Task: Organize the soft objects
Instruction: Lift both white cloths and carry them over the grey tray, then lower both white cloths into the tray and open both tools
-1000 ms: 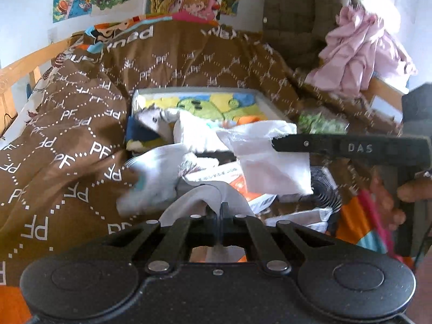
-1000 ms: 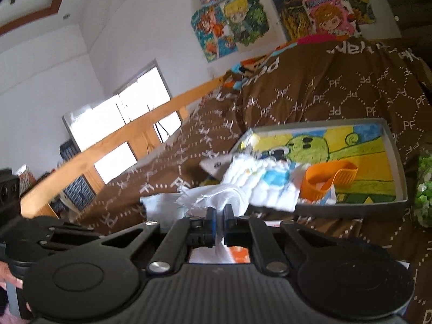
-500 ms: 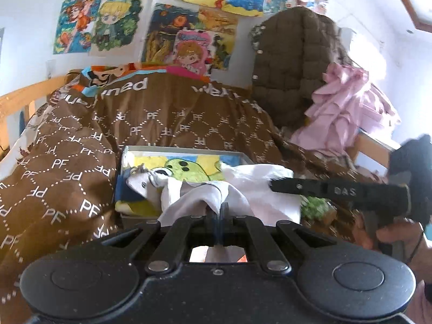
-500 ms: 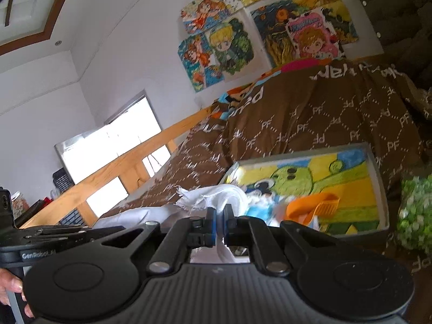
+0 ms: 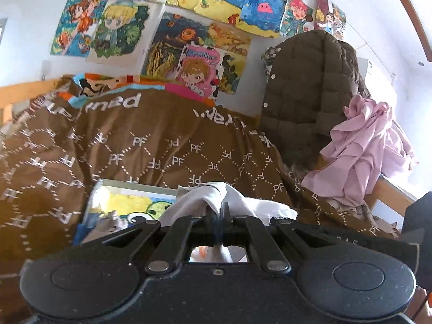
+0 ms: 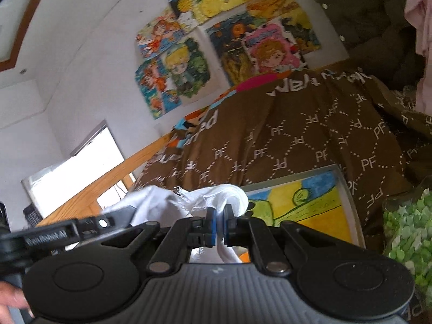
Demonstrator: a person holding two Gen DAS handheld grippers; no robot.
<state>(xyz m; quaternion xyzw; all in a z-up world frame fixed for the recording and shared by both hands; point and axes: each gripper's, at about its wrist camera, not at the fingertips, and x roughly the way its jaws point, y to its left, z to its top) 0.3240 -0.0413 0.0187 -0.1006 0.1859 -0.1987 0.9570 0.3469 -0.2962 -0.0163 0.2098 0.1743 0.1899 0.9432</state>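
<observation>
two claws, one white cloth between them. the left claw has its fingers pressed together on a bunched fold of the white cloth, which rises just ahead of the fingertips and spreads to the right. the right claw is likewise clamped on the same cloth, its blue pads pinching a twisted white knot, with more fabric trailing left toward the other tool's arm (the left claw seen from the side, its lettering too blurred to read). a fingertip of the left hand shows at the lower left edge of the right view.

both tools are held level and tipped upward, side by side, with the cloth lifted above the bed.

just beyond lies one shallow tray with a yellow, green and blue cartoon picture in its bottom; a few soft items sit in its near left corner, too blurred to count. to the right of the tray is one clear bag of green bits. under and behind all this spreads one brown blanket printed with white letters. farther back hang one brown quilted jacket and one pink garment. on the white wall are many cartoon posters, overlapping.
</observation>
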